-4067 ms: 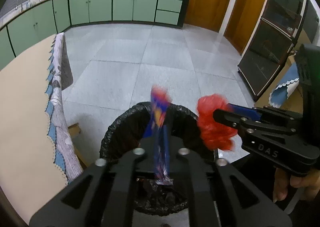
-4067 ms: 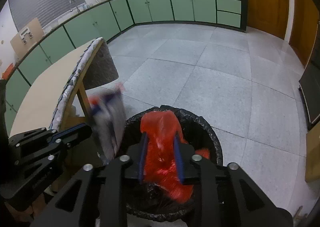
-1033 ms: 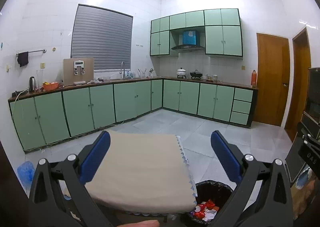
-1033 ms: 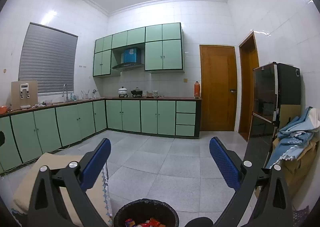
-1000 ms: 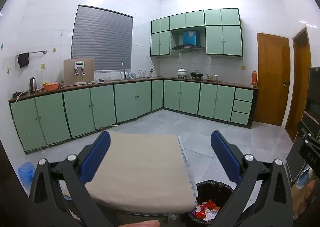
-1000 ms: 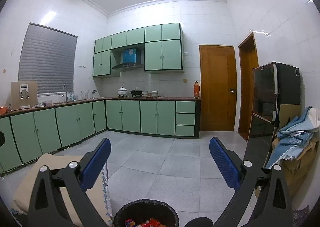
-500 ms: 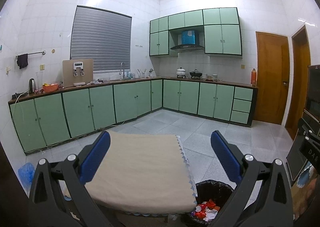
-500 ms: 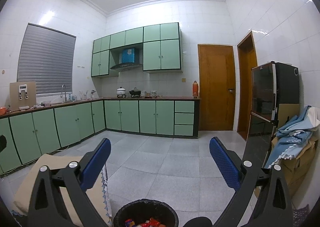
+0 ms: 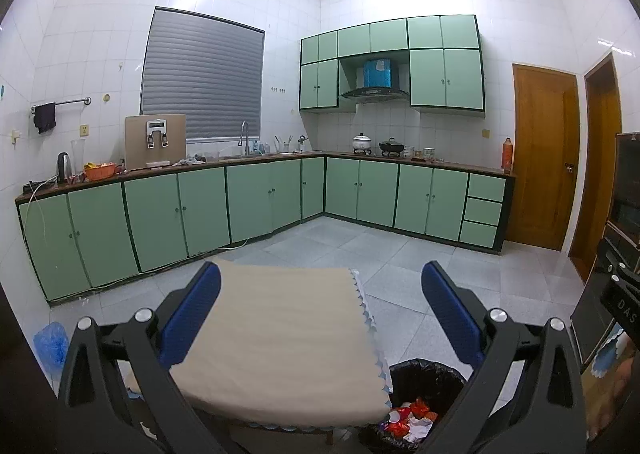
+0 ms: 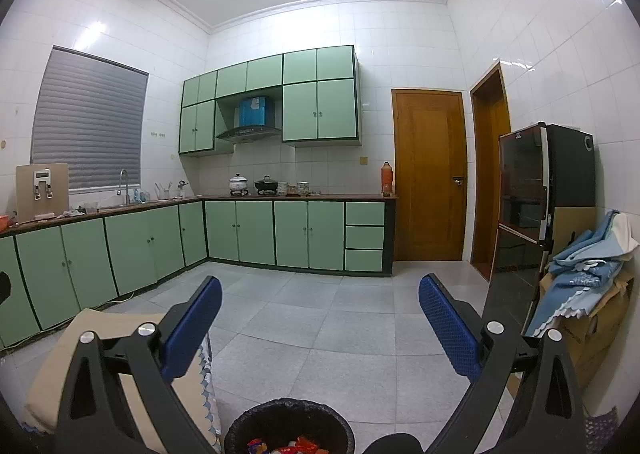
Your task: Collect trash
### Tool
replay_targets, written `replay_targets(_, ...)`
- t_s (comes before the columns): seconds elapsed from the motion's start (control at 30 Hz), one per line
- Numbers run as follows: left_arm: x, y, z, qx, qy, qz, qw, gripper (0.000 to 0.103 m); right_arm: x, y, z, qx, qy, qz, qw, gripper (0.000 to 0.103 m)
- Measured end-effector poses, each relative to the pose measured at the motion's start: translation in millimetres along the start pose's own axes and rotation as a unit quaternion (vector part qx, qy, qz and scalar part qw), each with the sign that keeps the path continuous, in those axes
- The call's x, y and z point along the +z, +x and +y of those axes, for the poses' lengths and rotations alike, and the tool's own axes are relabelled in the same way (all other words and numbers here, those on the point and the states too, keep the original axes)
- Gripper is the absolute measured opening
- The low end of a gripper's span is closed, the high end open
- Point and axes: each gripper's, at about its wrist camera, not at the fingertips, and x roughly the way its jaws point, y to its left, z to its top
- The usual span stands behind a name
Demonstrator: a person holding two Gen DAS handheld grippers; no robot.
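Worktop (image 9: 280, 334), beige cloth cover, near centre, no trash visible on it.
Bin (image 9: 424, 368), black liner, on floor just right of worktop's near corner; mouth faces up, axis vertical.
Trash (image 9: 408, 416), red and white wrappers, heaped inside bin, no clear long axis.
Left claw (image 9: 320, 314) spread wide, empty. Right claw (image 10: 318, 314) likewise.
Judgement: collecting looks finished; next move calls for scan for strays.

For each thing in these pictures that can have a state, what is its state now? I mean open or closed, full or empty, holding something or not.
left gripper: open, holding nothing
right gripper: open, holding nothing
trash bin: uncovered, black liner, wrappers inside
table: covered with a beige cloth, nothing on it
wooden door: closed
window blind: down
lower cabinets: doors closed
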Motion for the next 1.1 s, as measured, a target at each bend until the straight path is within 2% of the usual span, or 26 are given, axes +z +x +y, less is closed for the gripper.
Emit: replay_targets(1.1, -6.6, 2.4, -1.7, 0.0, -0.001, 0.002, 1.0, 0.097, -0.5, 4.5, -7.4, 0.001, -0.003, 0.005, 1.0, 0.097)
